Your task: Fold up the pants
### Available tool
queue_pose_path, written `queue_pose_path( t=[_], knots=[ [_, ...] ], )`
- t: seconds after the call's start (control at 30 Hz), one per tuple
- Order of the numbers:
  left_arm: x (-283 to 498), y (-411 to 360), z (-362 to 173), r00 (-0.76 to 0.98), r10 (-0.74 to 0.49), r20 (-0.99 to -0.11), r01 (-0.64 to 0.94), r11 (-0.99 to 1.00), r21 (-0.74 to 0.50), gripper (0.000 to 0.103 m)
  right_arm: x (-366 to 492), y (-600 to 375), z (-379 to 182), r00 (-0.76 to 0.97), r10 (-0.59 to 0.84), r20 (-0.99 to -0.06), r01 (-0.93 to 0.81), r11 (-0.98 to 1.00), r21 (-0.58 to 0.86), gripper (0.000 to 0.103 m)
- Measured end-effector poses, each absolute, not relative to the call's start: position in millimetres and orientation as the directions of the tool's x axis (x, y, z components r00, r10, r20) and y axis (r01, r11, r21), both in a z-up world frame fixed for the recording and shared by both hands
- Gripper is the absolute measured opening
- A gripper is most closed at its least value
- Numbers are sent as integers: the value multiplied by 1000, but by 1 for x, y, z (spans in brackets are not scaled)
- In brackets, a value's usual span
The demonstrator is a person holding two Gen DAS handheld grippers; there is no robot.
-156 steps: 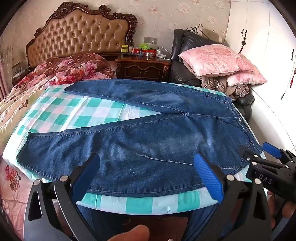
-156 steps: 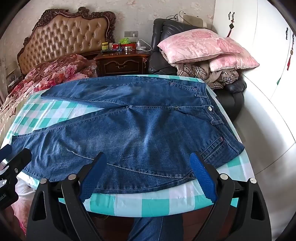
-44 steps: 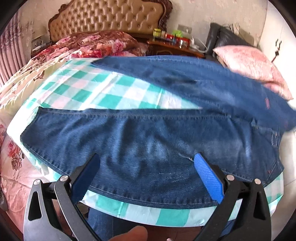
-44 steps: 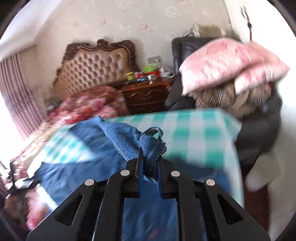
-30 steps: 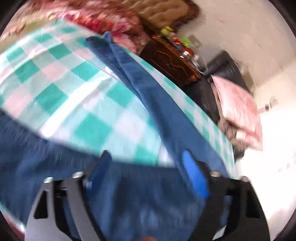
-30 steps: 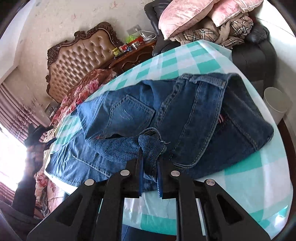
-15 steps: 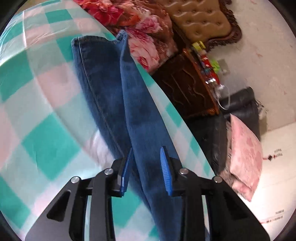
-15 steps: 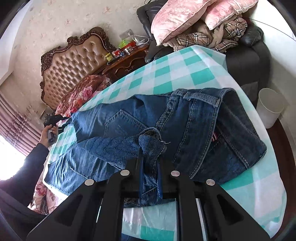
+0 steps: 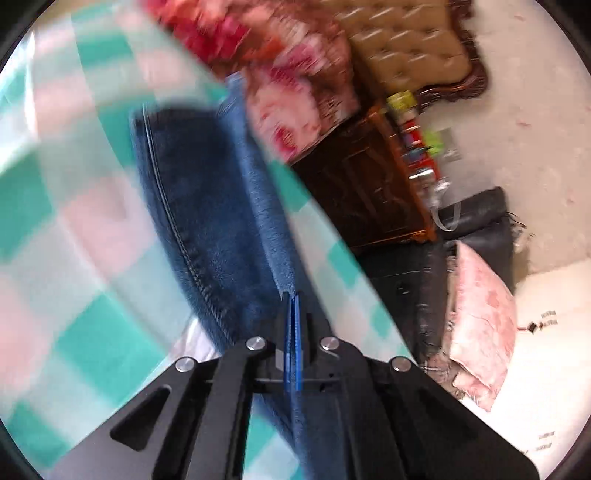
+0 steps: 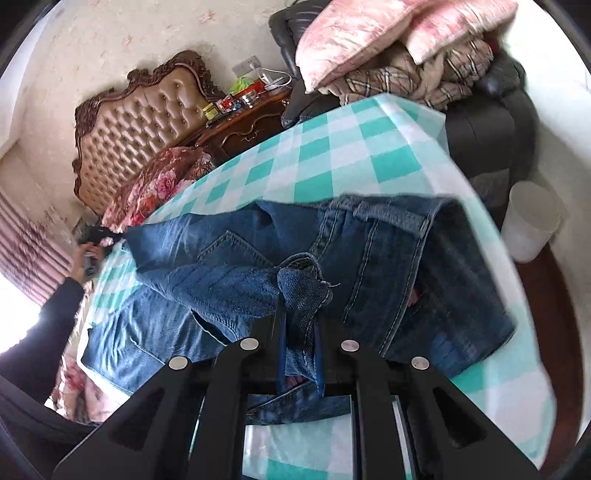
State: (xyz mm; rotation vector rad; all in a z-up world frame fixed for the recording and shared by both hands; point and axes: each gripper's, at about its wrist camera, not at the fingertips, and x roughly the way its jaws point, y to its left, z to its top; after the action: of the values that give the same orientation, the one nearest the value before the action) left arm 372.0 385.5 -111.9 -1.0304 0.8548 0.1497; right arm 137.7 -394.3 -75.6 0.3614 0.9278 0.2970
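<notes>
Bedroom fills both views: a tufted headboard (image 10: 147, 122) at upper left of the right wrist frame, a dark nightstand (image 10: 243, 125) beside it, pink pillows (image 10: 369, 33) at the top. Across the middle runs my work surface, a green-and-white checked cloth (image 10: 332, 155).

On that cloth lie the jeans (image 10: 424, 266), centre frame — the waist end doubled over on itself, back pockets and waistband facing up, one leg trailing toward lower left. In the blurred left wrist view, a long leg (image 9: 207, 206) stretches from bottom centre to upper left.

My right gripper (image 10: 299, 325), at lower centre, is clamped on a bunched wad of denim, apparently a waistband corner, held above the pile. My left gripper (image 9: 292, 321), bottom centre of its frame, has its blue pads pressed together on the thin edge of the leg.

I judge the first fold, one leg onto the other, to be under way and unfinished: both ends are held, nothing is laid flat, and the folds along the length are not yet started.
</notes>
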Motion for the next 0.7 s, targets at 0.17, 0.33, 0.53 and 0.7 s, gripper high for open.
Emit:
queue_pose_path(
  t=[0.17,0.33,0.53,0.7],
  knots=[
    [219,381,-39,760,-218,-612,-425,546,-723,1,147,-424,-46,585,368,-723,-126,922,367,14],
    [53,348,-65,756,-175,-631,-473,520,-711,1,150,-470,-70,536,350,-768,29,902,431,37],
    [-30,326,-159,687,-195,-700,-575,444,-687,1,108,-492,-110,542,373,-753,233,794,561,65],
    [-26,330,-162,709,-217,-671,-544,436,-717,1,67,-500,-118,579,358,-732,363,691,625,66]
  ],
)
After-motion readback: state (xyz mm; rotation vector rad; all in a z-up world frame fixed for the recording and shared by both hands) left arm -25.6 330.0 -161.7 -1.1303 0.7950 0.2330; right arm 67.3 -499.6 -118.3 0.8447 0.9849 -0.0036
